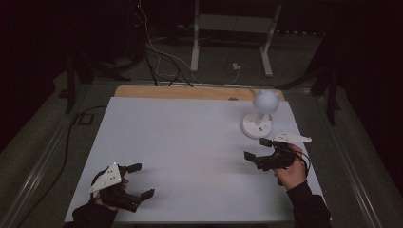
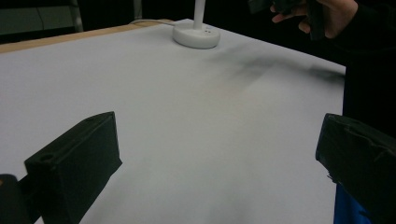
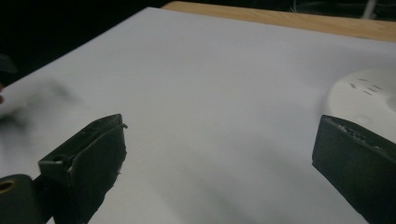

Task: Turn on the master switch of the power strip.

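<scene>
Item 1, near left of the white table cover: my left gripper, jaws spread wide, nothing between them, resting well apart from any object

Item 2, far right of the cover: white desk lamp, round flat base on the sheet, slim stem, globe head leaning over it. I judge it light, rigid plastic, smooth and likely slippery, top-heavy enough to tip if nudged at the head. I would take hold low on the stem or across the base rim, never the globe

Item 3, just in front of the lamp: my right gripper, jaws wide open, empty, base edge beside its far jaw
</scene>
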Motion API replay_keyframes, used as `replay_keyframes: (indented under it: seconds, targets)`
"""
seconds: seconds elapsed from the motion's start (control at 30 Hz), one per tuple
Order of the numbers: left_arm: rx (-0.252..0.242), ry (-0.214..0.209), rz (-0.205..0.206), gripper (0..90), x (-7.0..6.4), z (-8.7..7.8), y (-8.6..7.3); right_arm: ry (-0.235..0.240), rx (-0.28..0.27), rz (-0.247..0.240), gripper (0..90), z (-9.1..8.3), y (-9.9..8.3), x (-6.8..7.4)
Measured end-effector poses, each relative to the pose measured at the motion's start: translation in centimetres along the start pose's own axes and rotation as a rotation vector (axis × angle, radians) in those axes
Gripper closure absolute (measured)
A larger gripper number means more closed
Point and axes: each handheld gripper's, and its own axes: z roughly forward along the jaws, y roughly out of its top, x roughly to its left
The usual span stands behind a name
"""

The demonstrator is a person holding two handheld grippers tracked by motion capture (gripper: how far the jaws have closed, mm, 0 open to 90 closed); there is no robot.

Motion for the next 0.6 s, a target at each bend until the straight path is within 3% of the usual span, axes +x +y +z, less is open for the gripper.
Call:
replay_keyframes:
  seconds: [0.3, 0.6]
  targets:
    - [0.001, -0.001, 0.000, 0.3, 0.0, 0.0, 0.0, 0.033, 0.018, -0.076, 2.5, 0.5, -1.9, 1.3]
    - [0.004, -0.002, 0.002, 0.3, 0.0, 0.0, 0.0, 0.072, 0.041, -0.095, 2.5, 0.4, -4.2, 1.8]
